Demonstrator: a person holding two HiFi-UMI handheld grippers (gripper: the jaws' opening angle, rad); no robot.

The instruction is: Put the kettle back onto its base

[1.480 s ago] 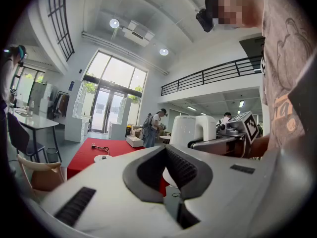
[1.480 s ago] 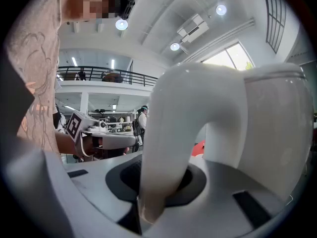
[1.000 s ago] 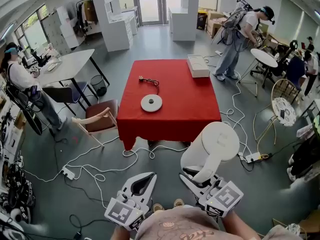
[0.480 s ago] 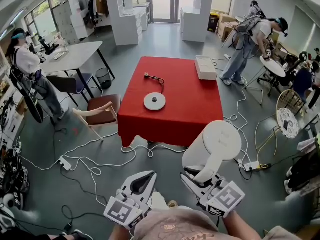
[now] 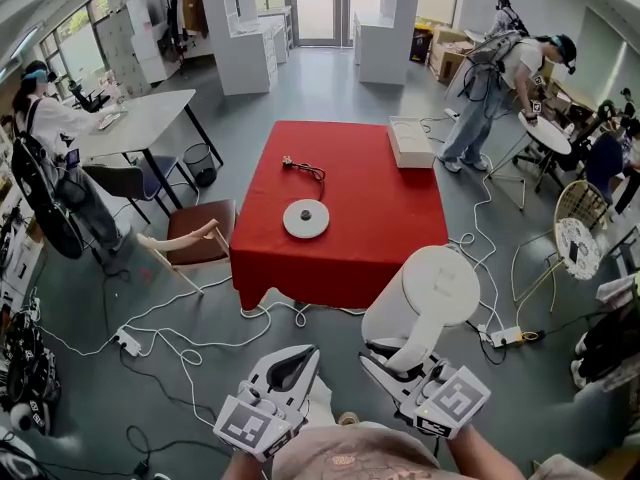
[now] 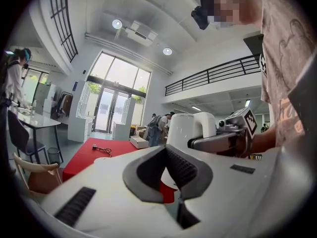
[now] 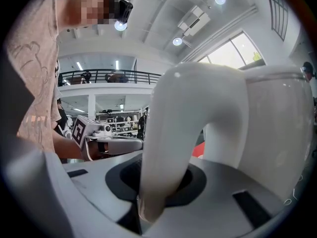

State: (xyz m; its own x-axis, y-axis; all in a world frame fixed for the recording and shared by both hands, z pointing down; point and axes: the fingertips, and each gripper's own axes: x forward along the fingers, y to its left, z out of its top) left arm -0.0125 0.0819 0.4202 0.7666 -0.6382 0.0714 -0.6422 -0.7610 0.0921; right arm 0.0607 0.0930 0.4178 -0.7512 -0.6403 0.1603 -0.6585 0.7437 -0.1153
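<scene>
Both grippers have edged closer to the red bench (image 5: 372,240) over the last second. Nearest, the left gripper (image 5: 300,354) has its jaws closed on nothing. The right gripper (image 5: 386,359) has its jaws clamped on the handle of the white kettle (image 5: 425,293), which is held in the air short of the bench's near edge. Farther off, the round base (image 5: 306,218) lies mid-bench.

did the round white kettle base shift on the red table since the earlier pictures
No. The round white kettle base lies where it did on the red table, same gap from the black cord.
</scene>
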